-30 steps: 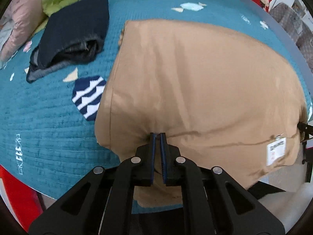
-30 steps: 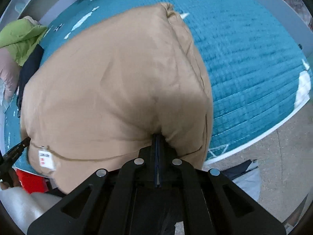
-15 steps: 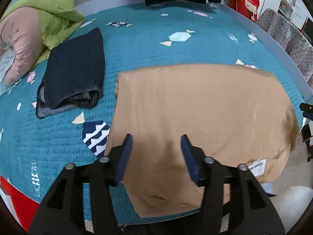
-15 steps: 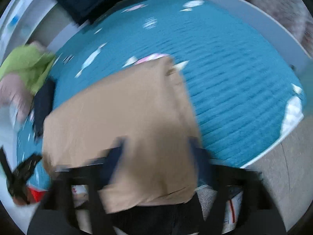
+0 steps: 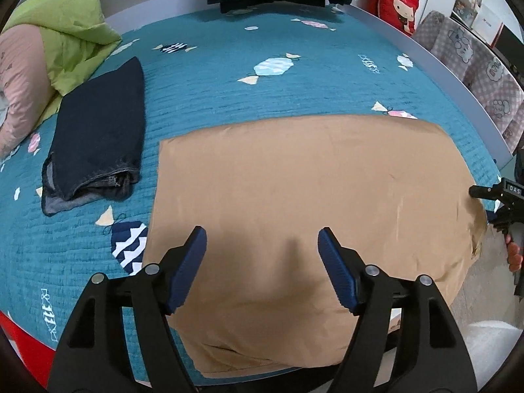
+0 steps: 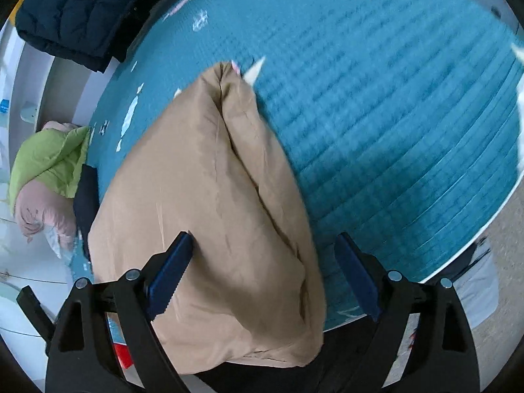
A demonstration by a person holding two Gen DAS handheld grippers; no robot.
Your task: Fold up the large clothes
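A large tan garment (image 5: 294,190) lies folded flat on the teal bedspread (image 5: 245,98), its near edge hanging over the bed's front edge. My left gripper (image 5: 262,249) is open and empty, raised above the garment's near left part. My right gripper (image 6: 262,258) is open and empty above the garment's right end (image 6: 213,196), where the folded layers bulge. The right gripper also shows at the right edge of the left wrist view (image 5: 501,196).
Folded dark jeans (image 5: 98,137) lie left of the garment. A green and pink duvet (image 5: 49,52) sits at the far left. A dark jacket (image 6: 82,9) hangs at the back. A red cushion (image 5: 393,3) and checked chairs (image 5: 475,72) stand on the right. The bed's front edge is near.
Both grippers were shut on the garment's near edge, then opened and let it go. Both pulled back and up, and the garment settled flat on the bed.
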